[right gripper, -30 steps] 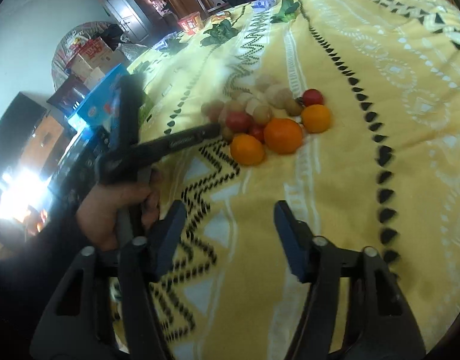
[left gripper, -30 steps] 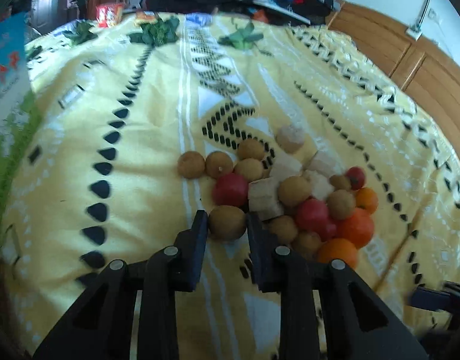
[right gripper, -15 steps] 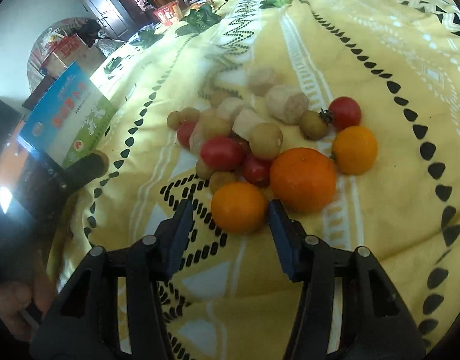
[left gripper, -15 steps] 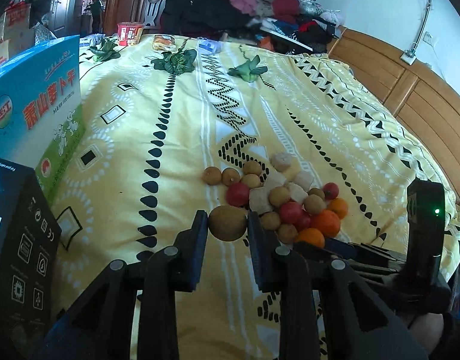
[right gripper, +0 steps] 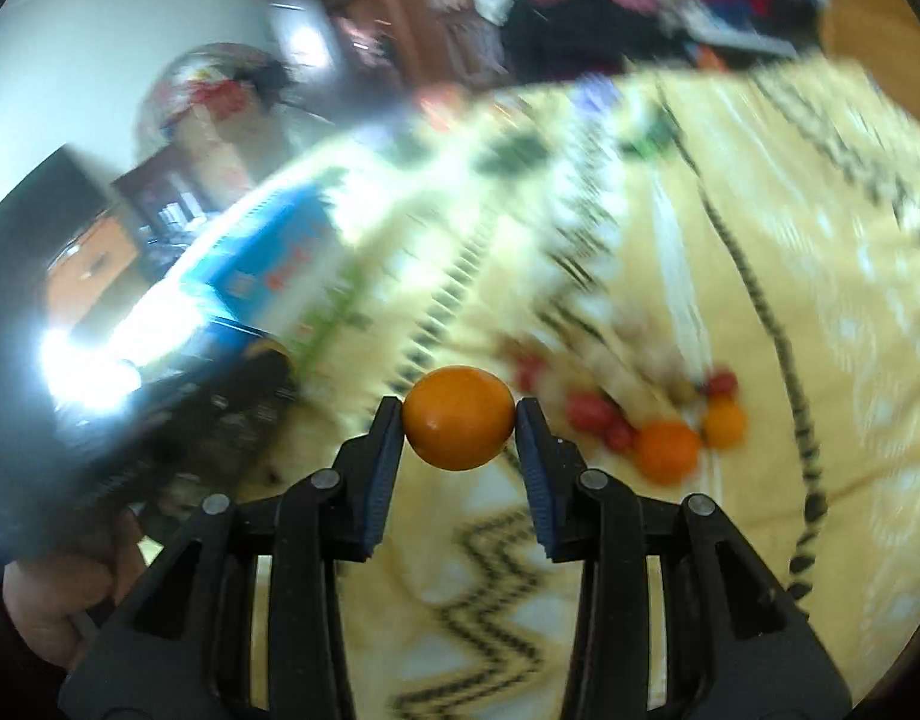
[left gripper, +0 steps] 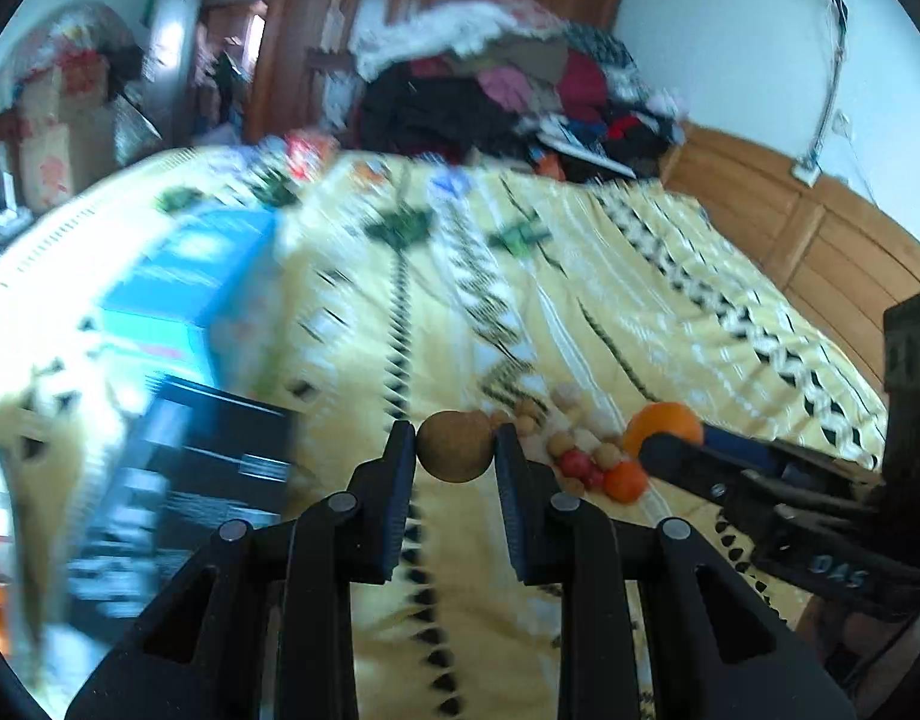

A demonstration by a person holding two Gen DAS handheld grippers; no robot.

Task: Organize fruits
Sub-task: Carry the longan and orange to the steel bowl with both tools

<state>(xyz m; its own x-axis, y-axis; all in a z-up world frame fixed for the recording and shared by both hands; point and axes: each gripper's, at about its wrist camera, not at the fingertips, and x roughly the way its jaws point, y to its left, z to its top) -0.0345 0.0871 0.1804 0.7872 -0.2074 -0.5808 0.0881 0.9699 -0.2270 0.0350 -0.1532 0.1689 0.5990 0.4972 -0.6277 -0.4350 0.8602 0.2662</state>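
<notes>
The left tongs [left gripper: 455, 447] are clenched on a round brown fruit [left gripper: 455, 446], and the right tongs [right gripper: 458, 417] are clenched on an orange [right gripper: 458, 417] — both pieces held clear above the yellow patterned bed [left gripper: 670, 300]. The remaining fruit pile [left gripper: 586, 456] lies on the bedspread, toward the bed's wooden-headboard side in the left wrist view: small brown and red fruits, pale chunks and two more oranges.

Both fruits are smooth and round, pinched only at their sides, so either could squirt out if the grip slackens or the hand jerks — the heavy blur suggests fast motion. A dropped fruit would likely roll on the soft cover. The two tongs are also near each other and could collide.

The blue box [right gripper: 273, 276] carries red characters, too blurred to read; the right tool's arm shows "DAS".
</notes>
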